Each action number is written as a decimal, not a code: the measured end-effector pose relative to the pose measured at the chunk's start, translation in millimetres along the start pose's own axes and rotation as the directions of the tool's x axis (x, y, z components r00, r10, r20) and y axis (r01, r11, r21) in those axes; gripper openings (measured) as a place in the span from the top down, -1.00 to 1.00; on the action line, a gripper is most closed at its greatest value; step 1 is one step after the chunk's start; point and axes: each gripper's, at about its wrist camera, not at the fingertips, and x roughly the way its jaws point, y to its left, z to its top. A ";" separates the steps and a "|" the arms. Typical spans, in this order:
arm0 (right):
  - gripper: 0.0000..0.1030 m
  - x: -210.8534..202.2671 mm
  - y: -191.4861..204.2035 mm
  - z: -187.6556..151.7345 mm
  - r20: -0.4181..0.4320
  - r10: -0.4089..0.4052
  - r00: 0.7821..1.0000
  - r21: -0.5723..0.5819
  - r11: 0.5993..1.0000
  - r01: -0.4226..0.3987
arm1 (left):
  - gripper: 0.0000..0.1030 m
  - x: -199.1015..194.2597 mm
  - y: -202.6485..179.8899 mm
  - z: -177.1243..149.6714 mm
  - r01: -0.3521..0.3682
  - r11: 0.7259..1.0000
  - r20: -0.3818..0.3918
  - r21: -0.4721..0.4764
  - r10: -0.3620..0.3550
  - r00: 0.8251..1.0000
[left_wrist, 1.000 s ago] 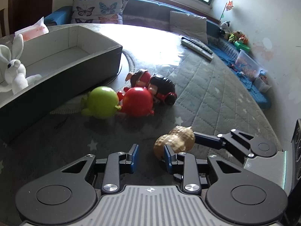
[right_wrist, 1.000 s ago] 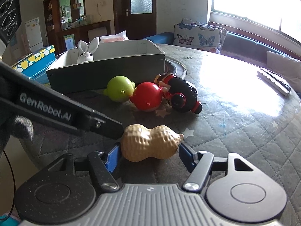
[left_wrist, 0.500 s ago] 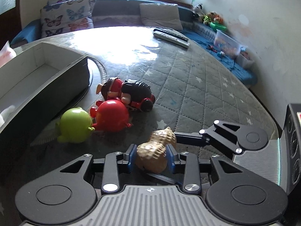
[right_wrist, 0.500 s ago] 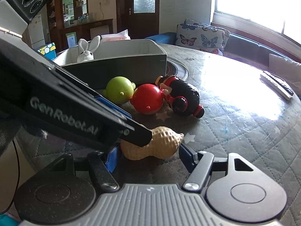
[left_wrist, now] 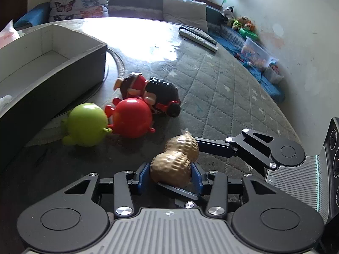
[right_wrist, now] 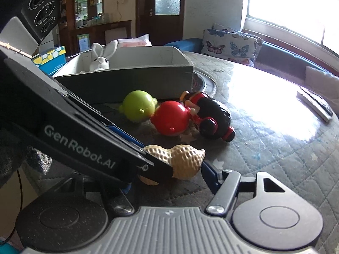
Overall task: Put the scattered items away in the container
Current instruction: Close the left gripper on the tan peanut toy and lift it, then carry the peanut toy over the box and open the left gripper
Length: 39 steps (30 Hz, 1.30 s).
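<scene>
A tan peanut toy [left_wrist: 173,160] lies on the quilted table between the blue pads of my left gripper [left_wrist: 169,172], which is shut on it. My right gripper [right_wrist: 169,180] is open around the same peanut [right_wrist: 186,158] from the other side; its right fingertip [right_wrist: 209,171] shows, while the left one is hidden behind the left gripper's body. A green round toy [left_wrist: 86,124], a red round toy [left_wrist: 132,117] and a black and red doll [left_wrist: 156,93] lie beside the grey box [left_wrist: 63,76]. A white plush rabbit [right_wrist: 101,59] sits in the box.
Remote controls [left_wrist: 199,38] lie at the table's far side. A sofa with butterfly cushions [left_wrist: 78,2] runs behind the table. A blue and yellow carton [right_wrist: 50,59] stands beyond the box. The table edge [left_wrist: 281,110] curves off to the right.
My left gripper moved in over the peanut and shut on it. The right gripper stayed open around the peanut.
</scene>
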 end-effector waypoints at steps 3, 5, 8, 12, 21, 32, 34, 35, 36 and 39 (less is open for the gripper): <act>-0.31 -1.8 7.2 7.3 0.015 0.004 1.000 -0.038 0.999 -0.004 | 0.12 -11.6 -0.4 0.3 -0.033 0.999 0.032 0.000 0.033 0.999; -0.31 -2.7 9.9 15.6 0.033 0.008 0.999 -0.055 0.998 -0.007 | 0.12 -23.0 0.6 5.1 -0.057 0.998 0.063 -0.005 0.057 0.996; -0.31 -3.7 13.9 38.2 0.078 0.022 0.997 -0.089 0.996 -0.015 | 0.12 -41.0 6.5 15.5 -0.088 0.996 0.117 -0.014 0.089 0.989; -0.31 3.5 20.6 71.2 0.128 0.046 0.991 -0.150 0.988 -0.026 | 0.12 -60.0 22.6 34.1 -0.127 0.991 0.175 -0.042 0.133 0.976; -0.31 55.8 30.3 157.1 0.133 0.104 0.986 -0.251 0.966 -0.068 | 0.12 -71.3 94.7 94.1 -0.151 0.971 0.222 -0.187 0.192 0.956; -0.32 157.0 16.8 200.7 -0.057 0.183 0.981 -0.261 0.946 -0.191 | 0.12 -10.1 182.7 131.5 -0.088 0.917 0.118 -0.390 0.145 0.982; -0.32 165.5 14.6 200.0 -0.073 0.181 0.981 -0.254 0.947 -0.194 | 0.12 -2.7 192.1 132.5 -0.065 0.906 0.113 -0.419 0.123 0.986; -0.33 168.4 13.6 199.5 -0.076 0.180 0.981 -0.252 0.948 -0.193 | 0.12 1.1 196.1 133.1 -0.054 0.900 0.110 -0.433 0.112 0.988; -0.33 170.4 13.4 199.7 -0.079 0.177 0.981 -0.253 0.948 -0.192 | 0.12 3.9 198.6 133.8 -0.050 0.895 0.106 -0.443 0.108 0.988; -0.34 178.2 12.0 195.3 -0.091 0.162 0.983 -0.262 0.948 -0.180 | 0.11 11.4 203.8 134.1 -0.045 0.883 0.093 -0.466 0.099 0.991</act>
